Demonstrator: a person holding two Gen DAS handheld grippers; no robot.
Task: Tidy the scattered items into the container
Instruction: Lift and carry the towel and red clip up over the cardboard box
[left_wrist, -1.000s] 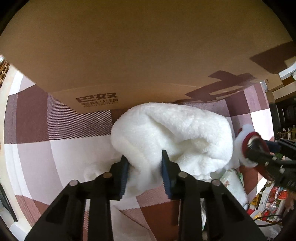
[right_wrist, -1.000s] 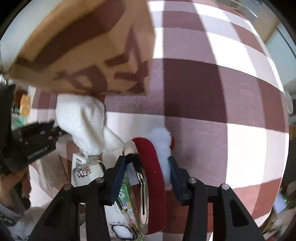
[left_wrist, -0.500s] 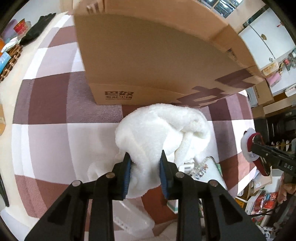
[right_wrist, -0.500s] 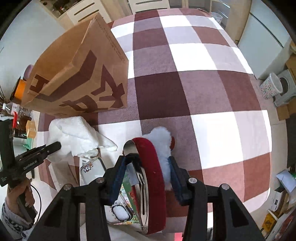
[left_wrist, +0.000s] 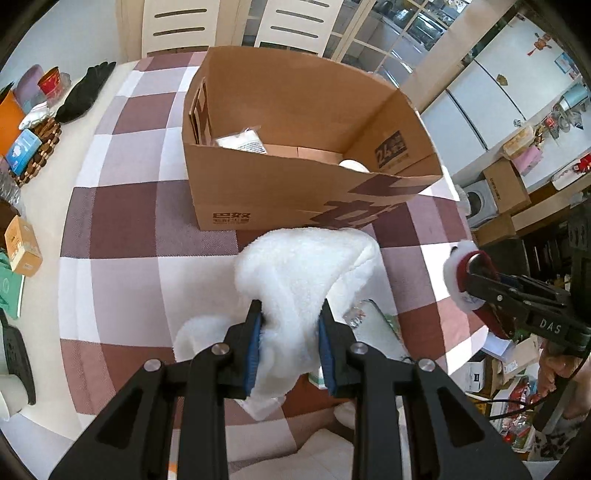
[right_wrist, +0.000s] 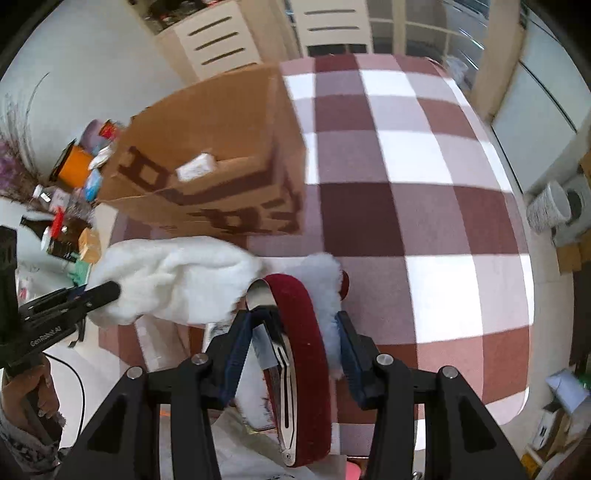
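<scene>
- The left hand-held gripper (left_wrist: 290, 341) is clamped nearly closed on a bunched fold of a white fleecy cloth (left_wrist: 306, 266), which hangs from the blue pads (left_wrist: 254, 343) clear of the table (left_wrist: 122, 206).
- The right hand-held gripper (right_wrist: 291, 345) stands about half open, and its pads (right_wrist: 234, 354) press on a dark red padded headband with white fur trim (right_wrist: 303, 332); a silver hair clip (right_wrist: 282, 365) lies along the headband's left side, between the jaws.
- The open cardboard box (left_wrist: 295, 155) stands on the checked tablecloth (right_wrist: 406, 206) toward the far edge of the table, beyond both hand-held grippers. Inside it lie a white packet (left_wrist: 242, 140) against the left wall and a pale rounded thing (left_wrist: 352, 165) near the front right corner.
- The white fleecy cloth hangs just in front of the box's near wall; the headband is to the right of it, nearer the table's right edge.
- In the right wrist view the picture is blurred around the box.
- Under the cloth, near the table's front edge, more white fabric (left_wrist: 199, 336) and a packet (left_wrist: 373, 325) lie on the table.
- Along the left edge lie a black glove (left_wrist: 83, 92), a red cup (left_wrist: 50, 79) and a small orange carton (left_wrist: 22, 245).
</scene>
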